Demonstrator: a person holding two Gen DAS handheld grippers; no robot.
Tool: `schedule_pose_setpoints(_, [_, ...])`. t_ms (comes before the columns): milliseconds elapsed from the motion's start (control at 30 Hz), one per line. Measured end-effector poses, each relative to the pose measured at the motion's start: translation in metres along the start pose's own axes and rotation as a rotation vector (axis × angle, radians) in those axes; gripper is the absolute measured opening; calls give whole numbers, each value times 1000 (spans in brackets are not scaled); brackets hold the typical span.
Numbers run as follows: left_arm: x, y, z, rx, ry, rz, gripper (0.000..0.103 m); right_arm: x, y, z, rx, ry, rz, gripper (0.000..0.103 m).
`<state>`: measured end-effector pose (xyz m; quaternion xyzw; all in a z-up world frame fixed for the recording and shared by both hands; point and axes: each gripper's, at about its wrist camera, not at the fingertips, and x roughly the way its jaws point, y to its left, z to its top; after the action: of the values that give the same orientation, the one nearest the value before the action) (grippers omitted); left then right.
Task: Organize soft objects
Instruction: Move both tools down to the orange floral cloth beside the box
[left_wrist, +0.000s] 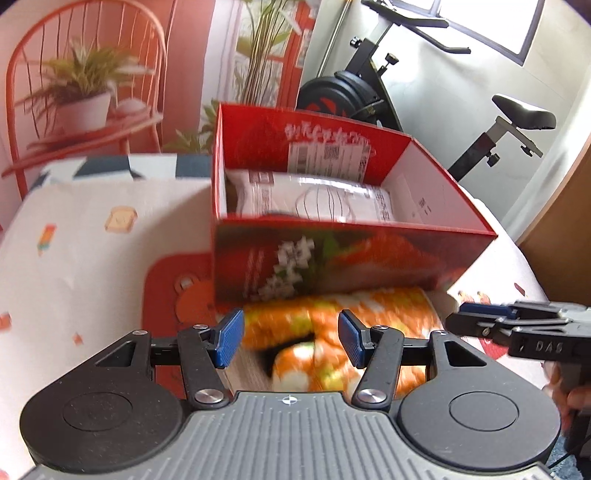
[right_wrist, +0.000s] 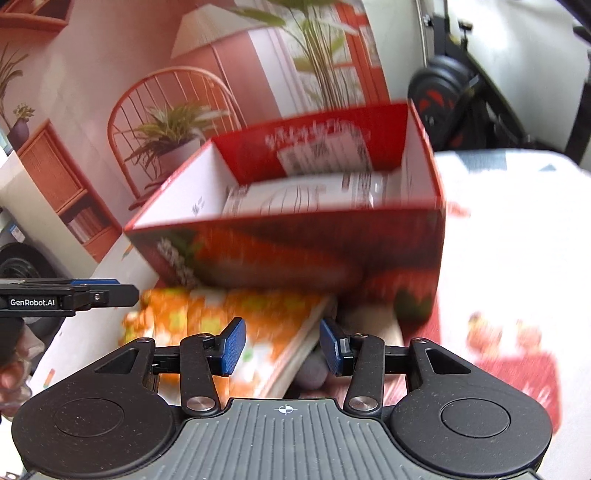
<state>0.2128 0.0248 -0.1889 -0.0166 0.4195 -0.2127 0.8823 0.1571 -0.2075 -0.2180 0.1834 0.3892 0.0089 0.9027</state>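
Note:
A folded orange, white and green towel (left_wrist: 332, 332) lies on the table against the near wall of a red cardboard box (left_wrist: 351, 258). A white plastic-wrapped pack (left_wrist: 314, 199) rests inside the box. My left gripper (left_wrist: 291, 332) hovers over the towel with its jaws apart and both blue pads clear of the cloth. In the right wrist view, my right gripper (right_wrist: 282, 339) stands open over the right edge of the towel (right_wrist: 221, 317), gripping nothing. The red box (right_wrist: 295, 251) sits just beyond. Each gripper shows in the other's view: the right gripper (left_wrist: 465, 321) and the left gripper (right_wrist: 125, 293).
A pale patterned cloth (left_wrist: 74, 258) covers the table, with a red mat (left_wrist: 177, 295) under the box's left corner. An exercise bike (left_wrist: 369, 92) stands behind the table. A grey blurred shape (right_wrist: 314, 369) shows under the towel's edge.

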Motion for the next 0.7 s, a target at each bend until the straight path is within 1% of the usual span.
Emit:
schedule_pose_setpoints(133, [8,-2,-17,-41,3,-31,58,6,-1,-19,52,21,25,42])
schedule_pose_setpoints(267, [14,-3,-34,-122,0,-41,58,9,3,-33,73,26,39,43])
schedule_pose_setpoints(333, [12,-3,-42,-150,-17,-35,55,8,1,-39,97,22,45,43])
schedule_pose_setpoints(433, [5,-2,-50,-198,-37,-45,48,7,-5,-40,136,12,52,45])
schedule_pose_setpoints(500, [2,-4,-54,-194,-52,-37,44,7,-8,-41,150,5,55,46])
schedule_pose_setpoints(600, [-3,-13,-57,-146,-73,-19,42,8,-10,-45,169,-1,64,47])
schedule_pose_setpoints(700, [-8,-21,-58,-100,-85,-6,42,6,-12,-51,191,-24,107,45])
